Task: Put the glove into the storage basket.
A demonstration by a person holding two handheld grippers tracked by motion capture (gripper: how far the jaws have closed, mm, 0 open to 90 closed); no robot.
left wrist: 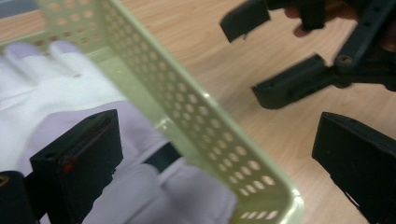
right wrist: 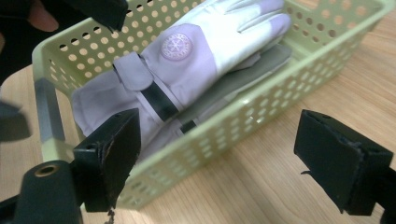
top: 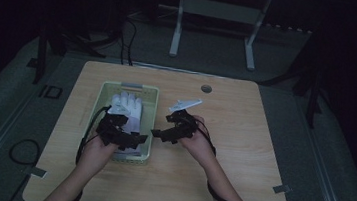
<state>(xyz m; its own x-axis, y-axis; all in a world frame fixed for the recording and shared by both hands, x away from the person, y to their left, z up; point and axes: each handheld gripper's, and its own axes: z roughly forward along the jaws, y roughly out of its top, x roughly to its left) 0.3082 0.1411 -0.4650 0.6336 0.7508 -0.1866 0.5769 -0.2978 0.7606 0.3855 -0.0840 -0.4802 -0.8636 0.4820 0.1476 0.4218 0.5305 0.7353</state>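
A pale green perforated basket [top: 150, 122] sits left of the table's middle and holds a white and lavender glove [right wrist: 187, 60] with a round emblem and a black strap. This glove lies on a second glove with a grey palm [right wrist: 264, 60]. My left gripper [left wrist: 215, 163] is open and straddles the basket's right wall [left wrist: 187, 107], with one jaw inside over the glove [left wrist: 42, 93] and one outside over the table. My right gripper [right wrist: 229, 163] is open just outside that same wall [right wrist: 243, 121], low over the wood. In the high view the left gripper [top: 134, 138] and right gripper [top: 160, 134] nearly face each other.
The wooden table [top: 241, 152] has a round cable hole [top: 206, 89] near its far edge. A grey strip [right wrist: 46, 112] marks the basket's end wall. Beyond the table stand white frame legs [top: 176, 35], and cables [top: 20, 149] lie on the dim floor.
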